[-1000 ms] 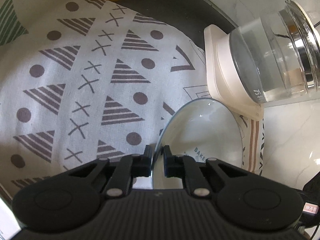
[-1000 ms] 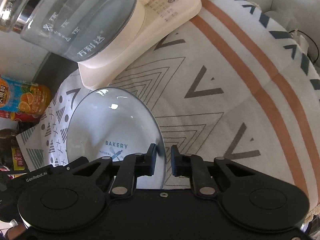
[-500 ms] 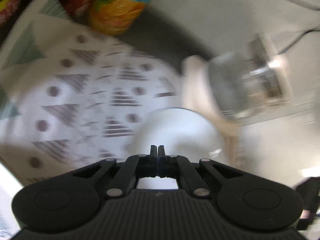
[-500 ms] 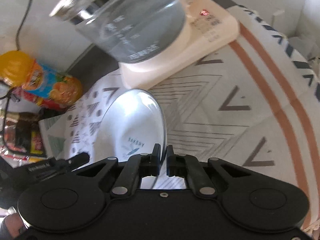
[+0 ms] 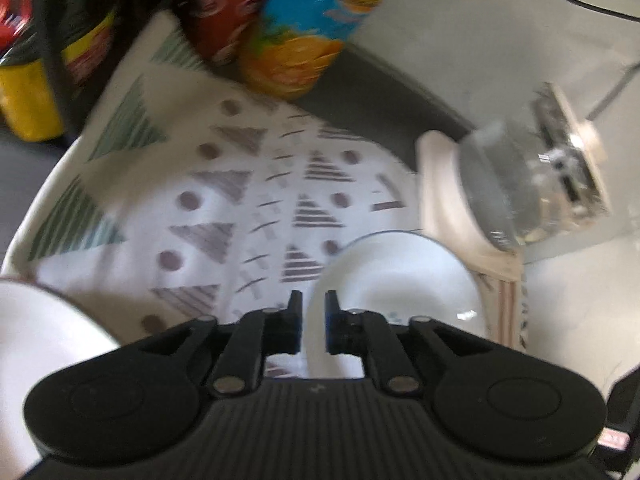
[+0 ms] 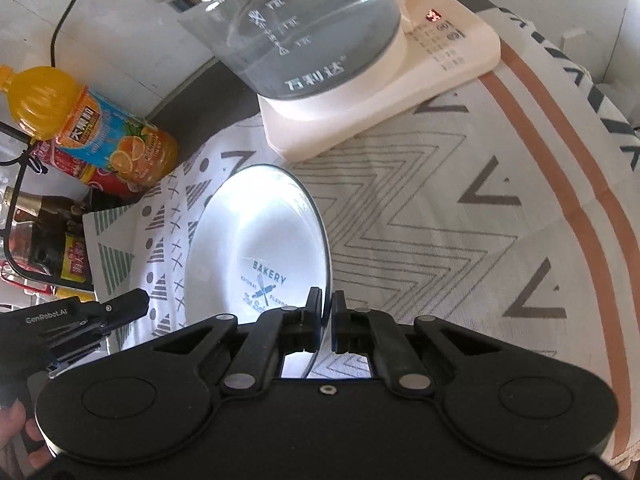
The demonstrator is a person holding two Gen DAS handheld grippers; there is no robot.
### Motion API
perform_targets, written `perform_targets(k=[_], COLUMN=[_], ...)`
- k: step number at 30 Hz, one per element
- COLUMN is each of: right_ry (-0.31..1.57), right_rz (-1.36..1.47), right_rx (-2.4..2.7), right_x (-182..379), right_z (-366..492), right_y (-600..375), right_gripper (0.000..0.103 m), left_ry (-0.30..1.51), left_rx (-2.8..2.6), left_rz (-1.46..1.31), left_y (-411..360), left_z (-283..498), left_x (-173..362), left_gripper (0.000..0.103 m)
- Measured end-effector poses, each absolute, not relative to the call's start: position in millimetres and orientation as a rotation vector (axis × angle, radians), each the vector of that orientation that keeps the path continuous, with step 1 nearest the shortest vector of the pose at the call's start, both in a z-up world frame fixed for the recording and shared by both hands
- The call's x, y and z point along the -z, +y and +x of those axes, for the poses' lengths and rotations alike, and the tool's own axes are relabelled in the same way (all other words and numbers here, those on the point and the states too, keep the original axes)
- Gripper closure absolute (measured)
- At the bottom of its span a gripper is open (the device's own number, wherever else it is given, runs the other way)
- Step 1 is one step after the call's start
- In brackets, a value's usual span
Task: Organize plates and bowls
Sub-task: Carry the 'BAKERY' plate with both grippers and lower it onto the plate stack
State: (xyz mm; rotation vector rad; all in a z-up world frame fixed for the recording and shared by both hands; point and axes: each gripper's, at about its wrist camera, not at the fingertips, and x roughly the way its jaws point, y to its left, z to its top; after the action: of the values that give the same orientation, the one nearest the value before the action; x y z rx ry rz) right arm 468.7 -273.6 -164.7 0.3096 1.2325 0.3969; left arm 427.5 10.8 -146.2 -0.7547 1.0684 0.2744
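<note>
A white plate with a thin dark rim and a blue BAKERY print (image 6: 260, 240) is tilted up off the patterned cloth. My right gripper (image 6: 327, 310) is shut on its right rim. In the left wrist view the same plate (image 5: 400, 276) lies just right of my left gripper (image 5: 312, 312), which is open with a narrow gap and holds nothing. The left gripper also shows at the left edge of the right wrist view (image 6: 120, 306), beside the plate's left side. Another white dish (image 5: 36, 328) shows at the lower left of the left wrist view.
A glass kettle (image 6: 304, 20) on a cream base (image 6: 400, 100) stands close behind the plate. An orange juice bottle (image 6: 92, 128), a red can and dark bottles (image 6: 44, 228) crowd the back left. Two patterned cloths (image 6: 460, 220) cover the table.
My left gripper shut, then opened and drew back off the plate's left rim. My right gripper closed on the right rim and raised the plate. Both views pulled back and up.
</note>
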Motion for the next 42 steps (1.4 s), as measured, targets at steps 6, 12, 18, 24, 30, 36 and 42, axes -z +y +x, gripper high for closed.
perform_targets(k=[6, 12, 18, 24, 30, 36, 42], right_ry=[1.236, 1.246, 1.265, 1.276, 1.26, 1.213, 1.187], right_rz=[0.324, 0.324, 0.33, 0.33, 0.315, 0.318, 0.303], right_rx=[-0.379, -0.354, -0.327, -0.314, -0.323, -0.386, -0.449], right_x=[165, 166, 171, 175, 170, 154, 145], right_z=[468, 470, 473, 476, 478, 480, 476], right_y=[-274, -272, -273, -273, -272, -268, -255], right_gripper=[0.099, 0.099, 0.098, 0.098, 0.097, 0.097, 0.097], left_ry=[1.07, 1.093, 1.146, 1.16, 1.154, 1.103, 1.043], left_rx=[-0.276, -0.235, -0.22, -0.189, -0.166, -0.182, -0.22], left_rz=[-0.798, -0.798, -0.825, -0.835, -0.859, -0.888, -0.901], left_y=[20, 12, 7, 1, 5, 16, 27], left_z=[426, 440, 456, 465, 466, 456, 436], left_x=[157, 169, 189, 199, 197, 184, 167], left_gripper=[0.063, 0.064, 0.082, 0.092, 0.096, 0.099, 0.099])
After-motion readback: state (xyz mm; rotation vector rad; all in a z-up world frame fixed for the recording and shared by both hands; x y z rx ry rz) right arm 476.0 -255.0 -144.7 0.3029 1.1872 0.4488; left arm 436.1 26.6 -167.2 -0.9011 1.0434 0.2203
